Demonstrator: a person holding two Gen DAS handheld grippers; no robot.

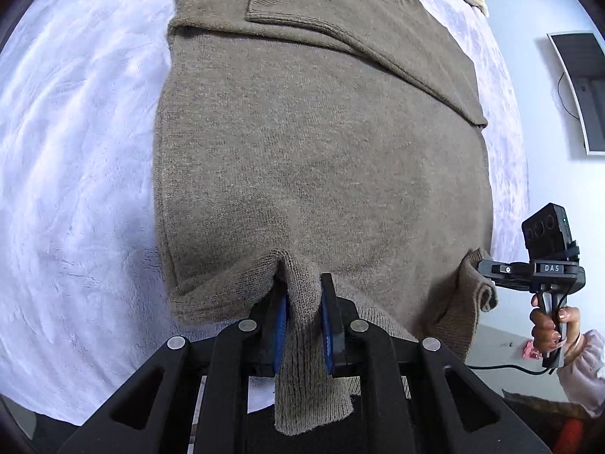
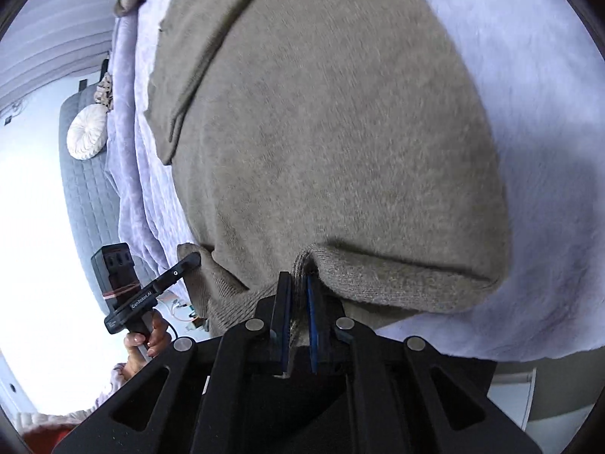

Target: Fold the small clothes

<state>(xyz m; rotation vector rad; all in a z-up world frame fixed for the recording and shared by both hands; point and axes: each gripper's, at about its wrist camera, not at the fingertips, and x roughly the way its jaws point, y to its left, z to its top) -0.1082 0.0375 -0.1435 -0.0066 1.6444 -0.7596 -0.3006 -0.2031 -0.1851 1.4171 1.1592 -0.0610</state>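
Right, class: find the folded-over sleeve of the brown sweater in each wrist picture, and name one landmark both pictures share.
Left wrist view: the sleeve lies across the sweater's top, running from the upper centre down to the right edge.
Right wrist view: the sleeve lies at the upper left, slanting down toward the sweater's left edge.
Shared landmark: the sweater's ribbed hem, pinched in both grippers at the bottom centre.

White letters "DAS" stand on the black body of the right gripper point(image 1: 472, 265), seen from the left wrist. "GenRobot.AI", apparently, runs along the left gripper point(image 2: 193, 259); its lower label is unreadable.
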